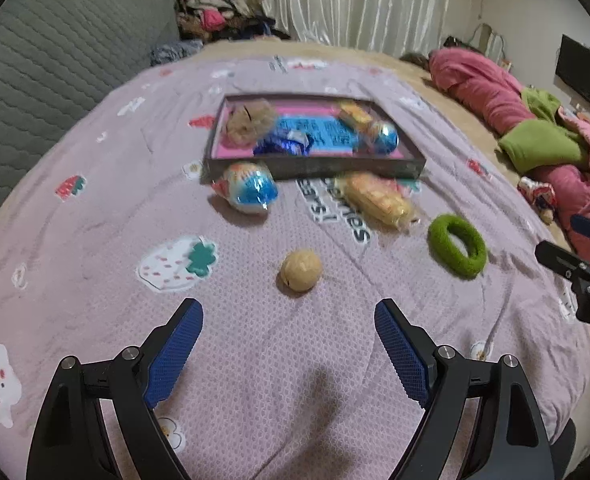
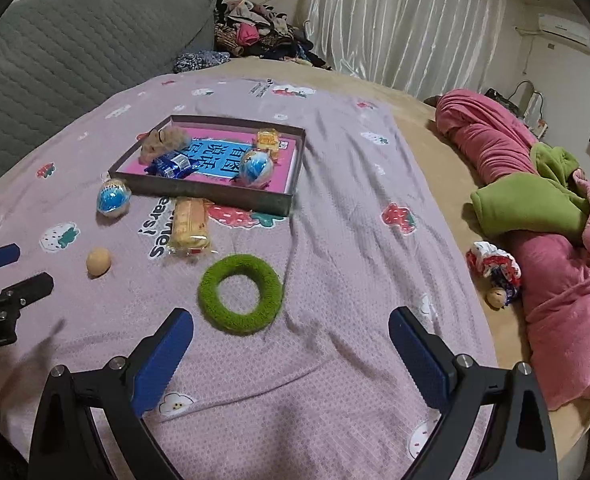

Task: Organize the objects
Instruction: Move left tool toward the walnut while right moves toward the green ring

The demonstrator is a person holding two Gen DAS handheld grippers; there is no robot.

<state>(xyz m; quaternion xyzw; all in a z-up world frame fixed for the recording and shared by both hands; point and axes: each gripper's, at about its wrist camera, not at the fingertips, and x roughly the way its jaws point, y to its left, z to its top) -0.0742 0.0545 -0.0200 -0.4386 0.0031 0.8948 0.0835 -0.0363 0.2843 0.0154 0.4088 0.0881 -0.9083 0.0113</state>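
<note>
A dark shallow box [image 1: 315, 168] [image 2: 211, 194] with a pink lining lies on the pink blanket and holds a brown scrunchie [image 1: 251, 122], a blue wrapper [image 1: 285, 144], a yellow snack pack [image 1: 355, 114] and a blue foil ball [image 1: 385, 136]. Outside it lie another blue foil ball [image 1: 249, 192] [image 2: 113, 198], a yellow snack pack [image 1: 379, 200] [image 2: 191, 224], a walnut [image 1: 301, 270] [image 2: 99, 263] and a green fuzzy ring [image 1: 457, 246] [image 2: 241, 294]. My left gripper [image 1: 289, 316] is open, just short of the walnut. My right gripper [image 2: 291, 328] is open, just short of the green ring.
A rolled pink and green quilt [image 2: 535, 208] lies along the right side of the bed, with a small toy and another walnut [image 2: 497, 298] beside it. A grey padded headboard [image 2: 55, 60] and a clothes pile [image 2: 255, 28] stand at the back.
</note>
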